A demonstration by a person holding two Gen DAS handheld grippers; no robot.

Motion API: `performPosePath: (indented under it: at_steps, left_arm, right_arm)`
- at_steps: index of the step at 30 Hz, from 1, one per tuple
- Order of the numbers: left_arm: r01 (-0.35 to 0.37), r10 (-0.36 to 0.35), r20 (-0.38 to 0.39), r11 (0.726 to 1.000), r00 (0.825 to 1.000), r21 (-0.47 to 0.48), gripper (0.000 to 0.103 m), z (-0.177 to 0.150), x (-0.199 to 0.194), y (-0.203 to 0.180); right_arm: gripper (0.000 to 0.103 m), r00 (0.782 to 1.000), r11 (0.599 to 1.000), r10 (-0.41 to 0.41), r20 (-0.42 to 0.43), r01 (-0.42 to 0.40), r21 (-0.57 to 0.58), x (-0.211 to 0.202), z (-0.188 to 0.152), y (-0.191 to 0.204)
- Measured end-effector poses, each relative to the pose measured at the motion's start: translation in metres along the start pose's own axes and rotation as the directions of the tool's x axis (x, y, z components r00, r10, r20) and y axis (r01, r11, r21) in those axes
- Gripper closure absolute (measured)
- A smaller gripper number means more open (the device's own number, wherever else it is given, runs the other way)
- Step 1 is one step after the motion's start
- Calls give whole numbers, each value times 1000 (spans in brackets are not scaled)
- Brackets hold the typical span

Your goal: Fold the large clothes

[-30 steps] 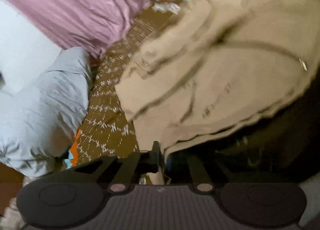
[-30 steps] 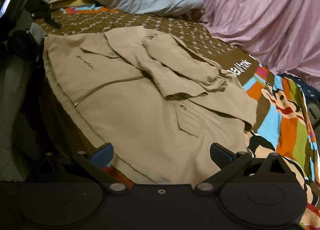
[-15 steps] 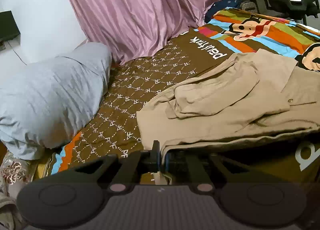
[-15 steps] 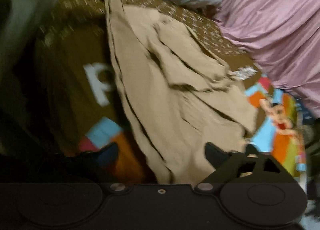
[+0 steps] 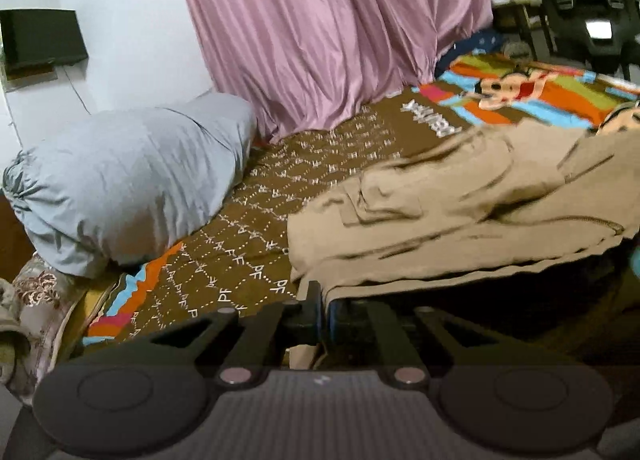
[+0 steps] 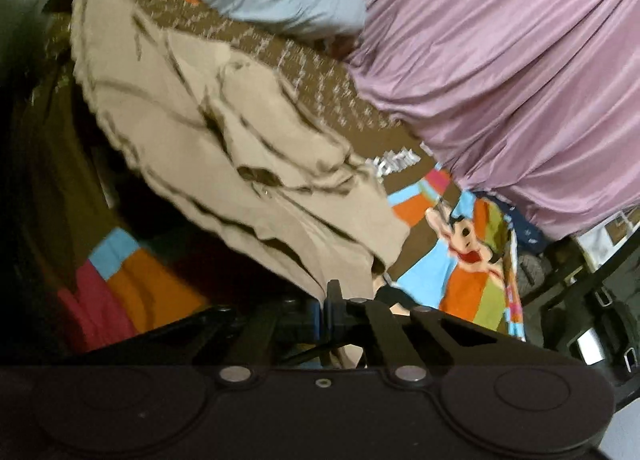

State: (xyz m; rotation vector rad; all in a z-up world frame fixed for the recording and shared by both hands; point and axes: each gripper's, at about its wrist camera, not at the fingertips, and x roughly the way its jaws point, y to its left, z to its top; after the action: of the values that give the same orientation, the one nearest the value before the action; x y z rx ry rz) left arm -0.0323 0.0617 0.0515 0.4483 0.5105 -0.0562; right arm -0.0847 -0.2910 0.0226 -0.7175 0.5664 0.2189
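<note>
Left gripper (image 5: 323,310) bottom centre, fingers pressed together on near edge of tan jacket (image 5: 460,215). Right gripper (image 6: 325,306) likewise pinching jacket (image 6: 240,131) hem, bottom centre. Jacket mid-frame, near edge lifted off patterned bedspread (image 5: 256,260). Grey pillow (image 5: 128,187) left; pink curtain (image 5: 328,27) top.

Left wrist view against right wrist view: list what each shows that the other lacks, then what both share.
Only left wrist: a black box mounted on the white wall, and a floral cloth at the bed's edge.
Only right wrist: red and orange blanket patches under the lifted jacket.
Both: the tan jacket, grey pillow, pink curtain, cartoon blanket, and each view's own tongs, left and right, shut on the jacket's edge.
</note>
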Motion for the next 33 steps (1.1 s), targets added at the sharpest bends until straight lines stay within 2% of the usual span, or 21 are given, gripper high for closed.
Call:
performPosePath:
  at_steps: [2, 5, 9, 11, 15, 18, 23, 26, 28, 29, 30, 31, 32, 33]
  left_arm:
    - [14, -14, 8, 1000, 1000, -7, 99, 3, -12, 8]
    - [36, -36, -9, 999, 999, -39, 98, 13, -8, 19]
    - [19, -19, -7, 996, 1000, -86, 98, 44, 22, 28]
    - [4, -5, -6, 994, 1000, -108, 98, 63, 45, 33]
    - [-46, 40, -77, 997, 996, -69, 97, 94, 108, 36]
    - [-25, 14, -134, 996, 991, -80, 97, 107, 156, 40]
    - [8, -20, -227, 998, 974, -55, 94, 106, 239, 33]
    - [43, -67, -298, 995, 952, -86, 87, 93, 278, 30]
    - [69, -130, -330, 979, 935, -190, 73, 84, 291, 41]
    - [95, -181, -330, 961, 926, -260, 64, 80, 293, 51]
    - [129, -238, -310, 934, 920, -334, 39, 75, 292, 63]
    - [166, -290, -262, 897, 920, -409, 21, 71, 287, 76]
    - [192, -318, -207, 863, 925, -467, 15, 67, 280, 89]
    - [202, -323, -161, 837, 933, -508, 6, 64, 272, 101]
  right_arm:
    - [102, 1000, 1000, 5, 16, -6, 20, -16, 6, -8]
    - [102, 999, 998, 19, 29, -20, 57, -32, 14, -20]
    - [101, 998, 994, 7, 57, -14, 109, -17, 30, -37]
    - [101, 998, 992, -9, 68, 0, 129, 3, 40, -51]
    - [99, 998, 979, -27, 58, 15, 203, 55, 62, -82]
    - [99, 1000, 961, -12, 28, 4, 277, 104, 73, -100]
    - [93, 997, 931, 34, -67, -8, 365, 191, 75, -110]
    - [88, 990, 916, 66, -124, -11, 401, 230, 68, -103]
    - [82, 983, 903, 91, -157, -15, 430, 248, 62, -97]
    - [81, 981, 893, 104, -161, -21, 450, 254, 58, -96]
    - [77, 981, 881, 118, -153, -33, 472, 256, 55, -97]
    - [70, 982, 869, 124, -144, -38, 493, 254, 51, -97]
    - [65, 984, 859, 125, -129, -42, 510, 250, 48, -100]
    - [52, 987, 845, 125, -101, -52, 532, 243, 45, -105]
